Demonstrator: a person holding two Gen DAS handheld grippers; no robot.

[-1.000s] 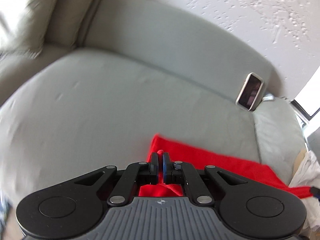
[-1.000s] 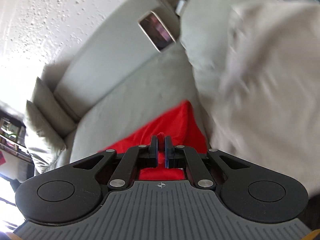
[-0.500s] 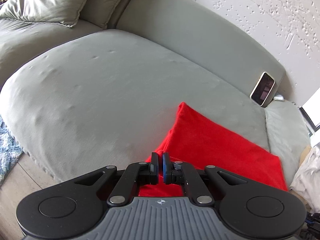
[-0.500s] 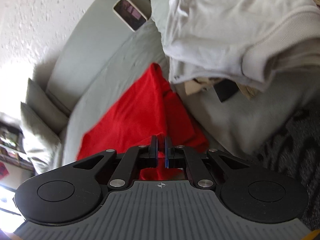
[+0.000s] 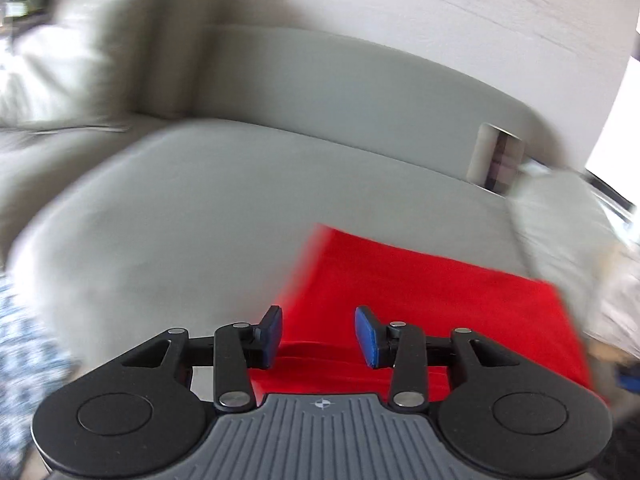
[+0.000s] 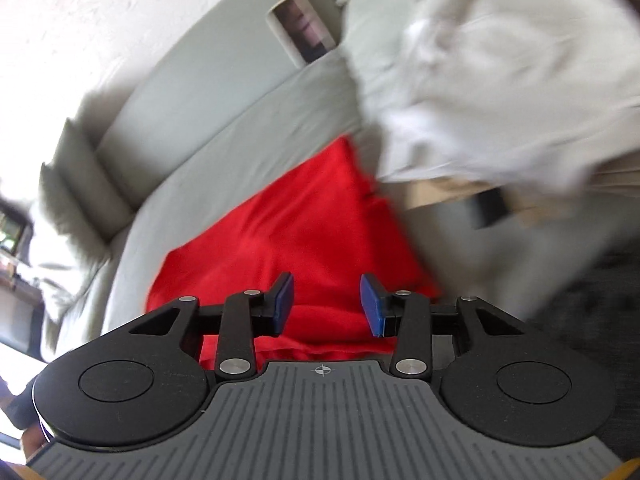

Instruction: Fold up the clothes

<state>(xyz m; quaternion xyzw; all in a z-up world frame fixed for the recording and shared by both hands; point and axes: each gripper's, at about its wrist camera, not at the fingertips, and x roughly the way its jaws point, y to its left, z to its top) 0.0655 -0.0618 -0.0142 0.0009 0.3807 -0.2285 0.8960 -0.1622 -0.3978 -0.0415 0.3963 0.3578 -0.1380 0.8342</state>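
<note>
The red garment (image 5: 420, 300) lies spread flat on the seat of a grey-green sofa (image 5: 208, 208), toward the right end of the seat cushion, with a folded layer bunched along its near edge just in front of both tools. The left tool (image 5: 319, 338) hangs over that near edge with its two blue-padded fingers (image 5: 272, 336) spread wide apart and nothing between them; red cloth shows through the gap below. The right tool (image 6: 327, 304) is likewise wide open and empty, poised above the near part of the garment (image 6: 288, 232), its blue pads (image 6: 370, 304) clear of the fabric as far as can be judged. To the right of the garment, a loose heap of pale clothing (image 6: 480, 80) rests on the sofa and overlaps the garment's far right corner in the right wrist view; something tan and a small dark piece (image 6: 490, 208) poke out beneath the heap, too blurred to identify. A phone (image 5: 500, 160) leans upright against the sofa back, far right in the left wrist view. Pale cushions (image 5: 52, 72) sit at the far left end of the sofa. A blue-and-white patterned rug (image 5: 24, 344) shows on the floor at the near left. Both views are smeared by motion blur, so fine detail is lost.
</note>
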